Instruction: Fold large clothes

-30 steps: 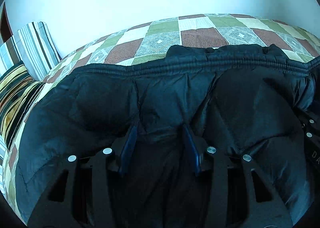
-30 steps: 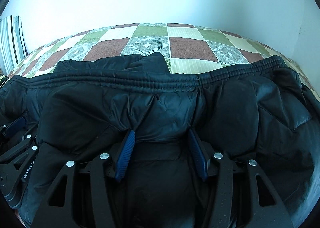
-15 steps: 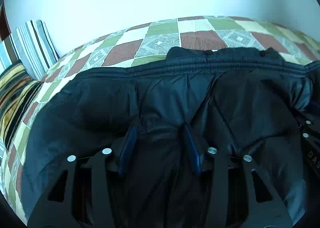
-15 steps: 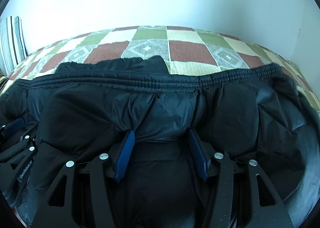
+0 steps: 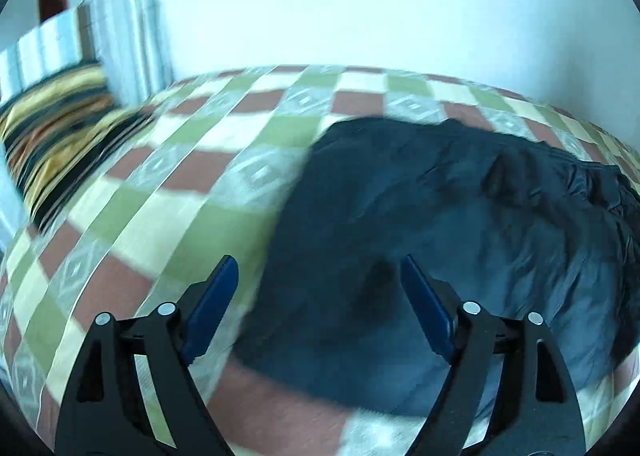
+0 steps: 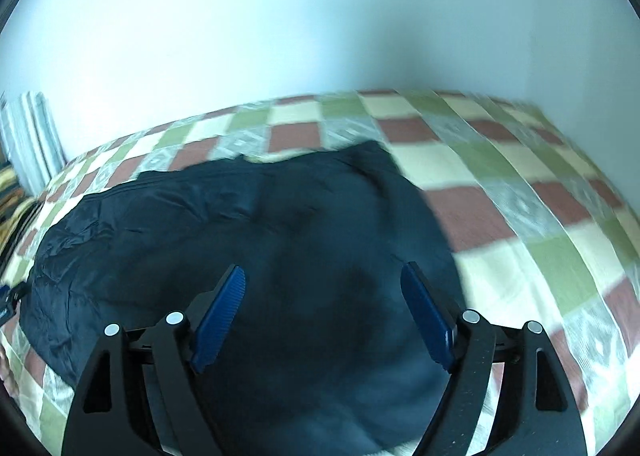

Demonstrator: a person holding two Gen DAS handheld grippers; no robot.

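Left gripper (image 5: 316, 288): jaws just opened, spread wide, empty; black jacket (image 5: 460, 236) on checked bedspread (image 5: 168, 208), beyond its right finger.
Right gripper (image 6: 322, 292): jaws just opened, empty; jacket beneath.
Change: jacket fabric earlier pinched, now released.

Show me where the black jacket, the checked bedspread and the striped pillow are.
black jacket (image 6: 280, 240): right wrist view, middle of its top surface.
checked bedspread (image 6: 520, 216): right wrist view, bare part beside the jacket.
striped pillow (image 5: 60, 128): left wrist view, its striped face.

Bedroom, checkered bedspread (image 5: 248, 136), striped pillows (image 5: 132, 44)
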